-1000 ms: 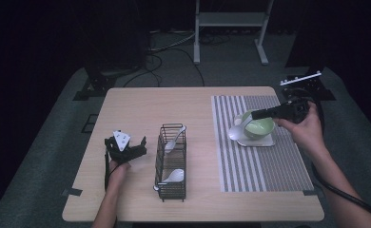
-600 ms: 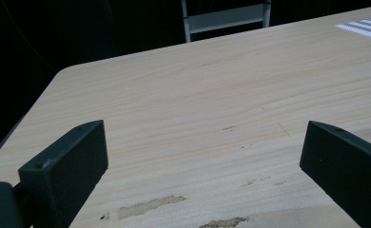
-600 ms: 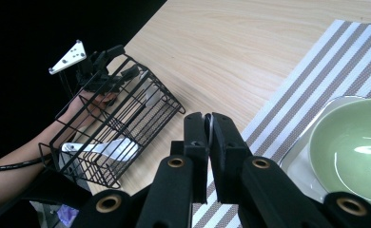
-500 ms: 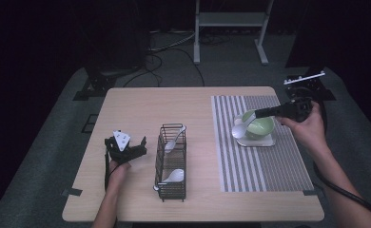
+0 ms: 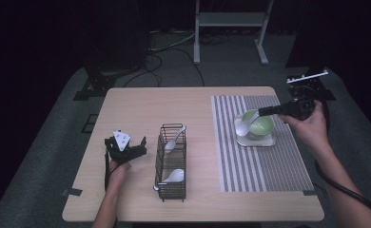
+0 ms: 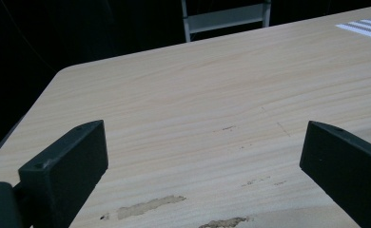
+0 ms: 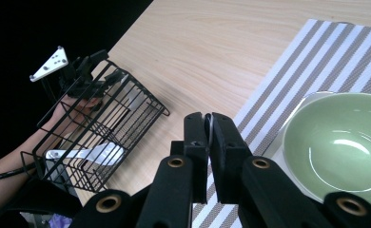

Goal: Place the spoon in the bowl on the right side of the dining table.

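A: Nearest to the person, what is the left tool (image 5: pixel 138 149) doing?

B: It rests low on the wooden bench (image 5: pixel 174 107), jaws wide, with nothing between them.

A: What stands just right of it?

B: A black wire rack (image 5: pixel 171 164) with two white spoons inside.

A: And farther away?

B: The right tool (image 5: pixel 262 112) is clamped on the handle of a white spoon (image 5: pixel 243 126). The spoon's scoop hangs at the left rim of the green bowl (image 5: pixel 259 126), on a square saucer (image 5: pixel 269 141) on the striped mat (image 5: pixel 255 166).
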Motion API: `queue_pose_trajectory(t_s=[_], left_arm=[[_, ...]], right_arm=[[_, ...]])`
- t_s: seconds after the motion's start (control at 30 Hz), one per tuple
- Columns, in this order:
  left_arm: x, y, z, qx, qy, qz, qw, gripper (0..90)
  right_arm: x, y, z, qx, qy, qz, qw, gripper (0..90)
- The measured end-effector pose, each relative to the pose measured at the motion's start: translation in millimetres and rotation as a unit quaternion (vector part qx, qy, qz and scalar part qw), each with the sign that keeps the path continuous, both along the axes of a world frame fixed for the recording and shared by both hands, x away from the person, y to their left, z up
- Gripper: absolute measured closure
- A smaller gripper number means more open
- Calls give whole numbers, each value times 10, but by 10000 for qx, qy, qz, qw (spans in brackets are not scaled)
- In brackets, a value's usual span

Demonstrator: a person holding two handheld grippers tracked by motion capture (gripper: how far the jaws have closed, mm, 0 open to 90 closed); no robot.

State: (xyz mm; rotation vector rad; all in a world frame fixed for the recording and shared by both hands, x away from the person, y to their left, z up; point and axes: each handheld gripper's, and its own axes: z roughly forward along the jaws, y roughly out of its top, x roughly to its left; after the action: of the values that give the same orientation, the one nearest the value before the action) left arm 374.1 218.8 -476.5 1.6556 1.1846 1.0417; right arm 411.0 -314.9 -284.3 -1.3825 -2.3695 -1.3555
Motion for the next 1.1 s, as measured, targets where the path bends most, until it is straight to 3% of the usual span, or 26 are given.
queue_pose_trajectory(t_s=[1.1], left_arm=[[1, -3, -2, -26, -18, 5, 10000, 11]], right_arm=[[110, -329, -48, -108, 51, -607, 9981, 855]])
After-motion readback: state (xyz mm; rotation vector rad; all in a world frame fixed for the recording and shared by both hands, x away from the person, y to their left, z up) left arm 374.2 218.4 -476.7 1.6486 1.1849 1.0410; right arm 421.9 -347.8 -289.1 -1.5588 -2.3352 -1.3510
